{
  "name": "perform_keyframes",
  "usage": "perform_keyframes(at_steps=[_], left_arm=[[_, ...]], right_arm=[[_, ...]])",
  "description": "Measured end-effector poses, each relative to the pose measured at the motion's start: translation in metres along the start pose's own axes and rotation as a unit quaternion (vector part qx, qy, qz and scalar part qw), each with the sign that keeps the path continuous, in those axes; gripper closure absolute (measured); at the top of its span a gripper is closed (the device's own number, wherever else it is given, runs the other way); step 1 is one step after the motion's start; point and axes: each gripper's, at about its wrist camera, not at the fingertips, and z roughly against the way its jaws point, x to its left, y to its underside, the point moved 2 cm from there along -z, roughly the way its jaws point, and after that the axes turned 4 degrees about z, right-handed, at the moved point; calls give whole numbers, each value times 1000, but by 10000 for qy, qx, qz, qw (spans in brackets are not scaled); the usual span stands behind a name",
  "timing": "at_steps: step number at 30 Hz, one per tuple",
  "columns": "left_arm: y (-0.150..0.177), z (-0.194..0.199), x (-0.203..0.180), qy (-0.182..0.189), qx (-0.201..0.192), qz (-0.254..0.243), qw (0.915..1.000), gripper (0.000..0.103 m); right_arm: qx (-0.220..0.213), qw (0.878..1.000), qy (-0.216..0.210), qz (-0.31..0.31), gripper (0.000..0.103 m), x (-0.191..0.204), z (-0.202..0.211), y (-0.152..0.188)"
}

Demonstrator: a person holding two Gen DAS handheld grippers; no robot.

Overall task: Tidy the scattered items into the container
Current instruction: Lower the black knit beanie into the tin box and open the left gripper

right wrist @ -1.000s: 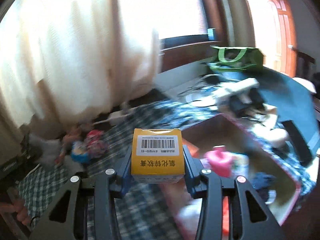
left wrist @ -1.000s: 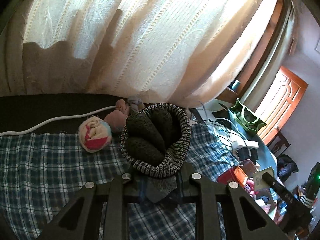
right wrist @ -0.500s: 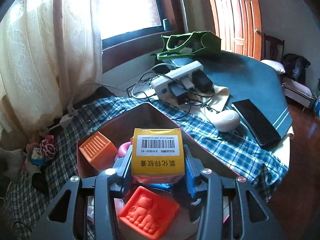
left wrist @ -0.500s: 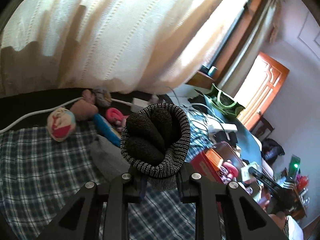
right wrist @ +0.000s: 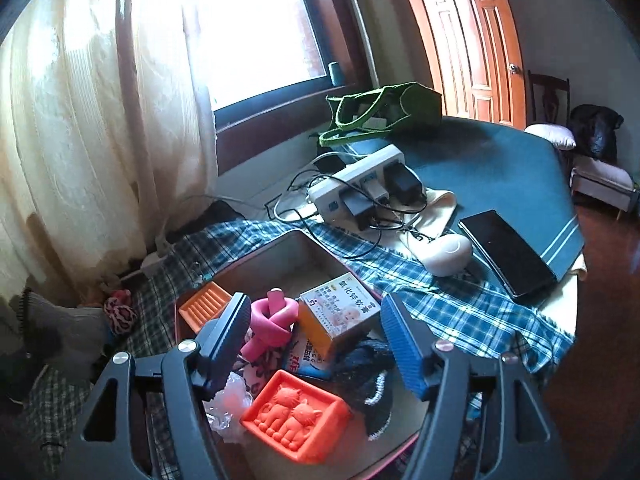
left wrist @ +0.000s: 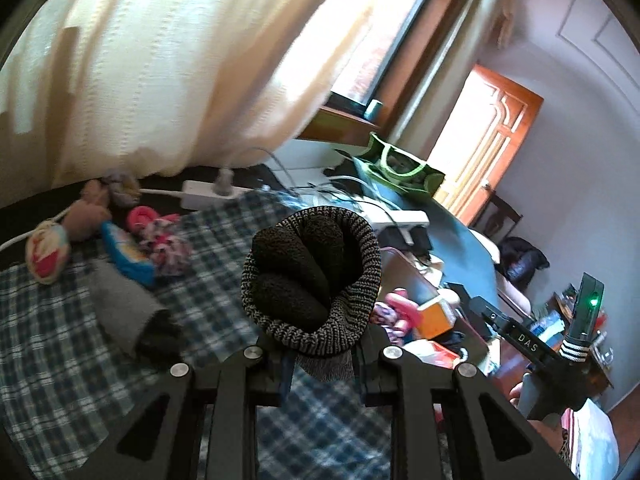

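My left gripper (left wrist: 322,364) is shut on a rolled dark knit sock bundle (left wrist: 312,280), held above the plaid cloth. My right gripper (right wrist: 316,340) hangs over the box-shaped container (right wrist: 280,252) with its jaws opening; nothing is pressed between them. The yellow medicine box (right wrist: 340,316) lies loose in the container below the jaws, beside a pink knotted toy (right wrist: 272,320), an orange cat block (right wrist: 296,420) and an orange ridged block (right wrist: 204,308). In the left wrist view the container (left wrist: 412,280) shows to the right of the bundle, with the right gripper's body (left wrist: 528,348) beyond it.
Scattered on the plaid cloth (left wrist: 60,360) are a grey sock (left wrist: 120,304), a blue packet (left wrist: 128,252), pink toys (left wrist: 160,236) and a round soft toy (left wrist: 48,252). A power strip (right wrist: 360,180), a phone (right wrist: 508,256), a white mouse (right wrist: 448,256) and a green bag (right wrist: 380,112) lie behind the container.
The right jaws have spread and the yellow box has dropped from them into the container. The left gripper has swung right with the sock bundle, bringing the container into its view.
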Motion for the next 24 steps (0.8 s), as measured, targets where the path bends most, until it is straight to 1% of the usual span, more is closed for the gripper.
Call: perform_keyframes(at_steps=[7,12,17,20,23,24], left_arm=[[5,-39,-44,348,287,-162,9989,79],[0,-69,-71,475,441,-283,9975,79],[-15,-100,-90,423,375,-414,9975,79],[-22,-120,-95,333,349,-411,9980,78],[-26,-141,-97,156,371,-437,9982,78],[-27,-148,-98,89,388,-458,9982,74]], right_arm=[[-80,9996,-123,-252,31,-19,4,-2],[-105,9991,-146,-382,31,-31,1,-2],[-94,9985,-213,-489,31,-38,-3,-2],[-75,9987,-249,-443,31,-39,-5,-1],[-64,9988,-287,-395,31,-38,-7,-1],[-60,9988,-306,-387,31,-38,-7,-1]])
